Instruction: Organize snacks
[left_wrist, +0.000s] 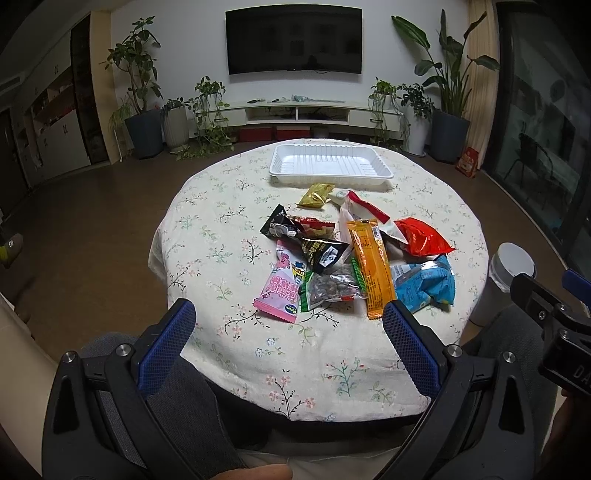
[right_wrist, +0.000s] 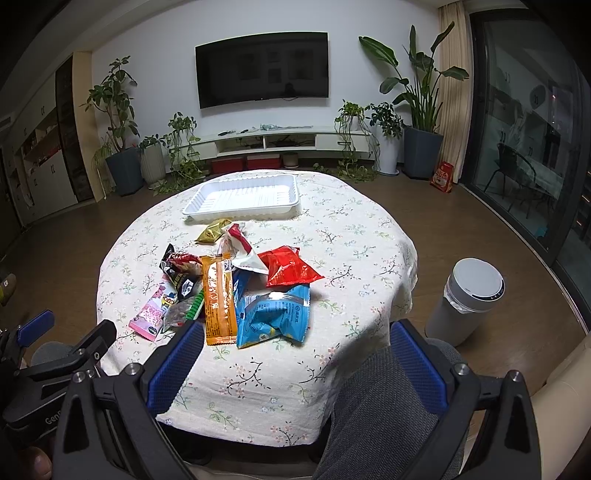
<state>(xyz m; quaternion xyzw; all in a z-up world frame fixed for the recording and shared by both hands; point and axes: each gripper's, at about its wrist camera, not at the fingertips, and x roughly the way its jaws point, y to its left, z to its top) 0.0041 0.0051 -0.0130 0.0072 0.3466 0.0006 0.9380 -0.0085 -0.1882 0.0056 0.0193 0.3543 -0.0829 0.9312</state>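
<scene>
A pile of snack packets lies mid-table: a long orange packet (left_wrist: 370, 264) (right_wrist: 218, 299), a blue bag (left_wrist: 428, 282) (right_wrist: 275, 314), a red bag (left_wrist: 421, 236) (right_wrist: 290, 271), a pink packet (left_wrist: 282, 291) (right_wrist: 151, 314), black packets (left_wrist: 314, 245) and a gold packet (left_wrist: 317, 195) (right_wrist: 213, 230). An empty white tray (left_wrist: 330, 162) (right_wrist: 243, 199) sits at the table's far side. My left gripper (left_wrist: 288, 332) is open and empty, held back over the near edge. My right gripper (right_wrist: 295, 350) is open and empty, near the blue bag's front.
The round table has a floral cloth (left_wrist: 229, 229) (right_wrist: 351, 236). A white bin (right_wrist: 467, 299) (left_wrist: 506, 273) stands on the floor to the right. The person's grey-trousered knees (right_wrist: 380, 406) are under the near edge. A TV wall and potted plants stand behind.
</scene>
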